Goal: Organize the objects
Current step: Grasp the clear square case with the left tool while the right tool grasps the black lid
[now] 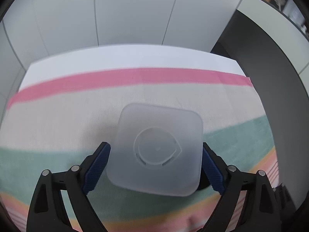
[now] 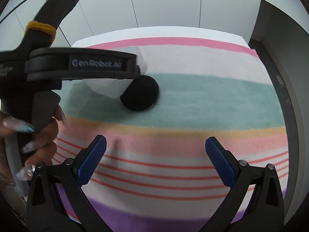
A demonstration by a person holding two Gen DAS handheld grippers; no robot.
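Note:
My left gripper (image 1: 156, 164) is shut on a frosted white square container (image 1: 157, 148), bottom side toward the camera, held above the striped cloth. In the right wrist view the same container (image 2: 108, 88) shows under the left gripper's black body (image 2: 83, 63), just above and left of a round black object (image 2: 141, 93) lying on the green stripe. My right gripper (image 2: 155, 158) is open and empty, over the pink and red-lined stripes near the cloth's front.
The table carries a striped cloth (image 2: 212, 100) with pink, green, yellow, red and purple bands. White wall panels (image 1: 131, 13) stand behind the table. A dark gap and grey surface (image 1: 270, 61) lie to the right. A hand with long nails (image 2: 38, 135) holds the left gripper's handle.

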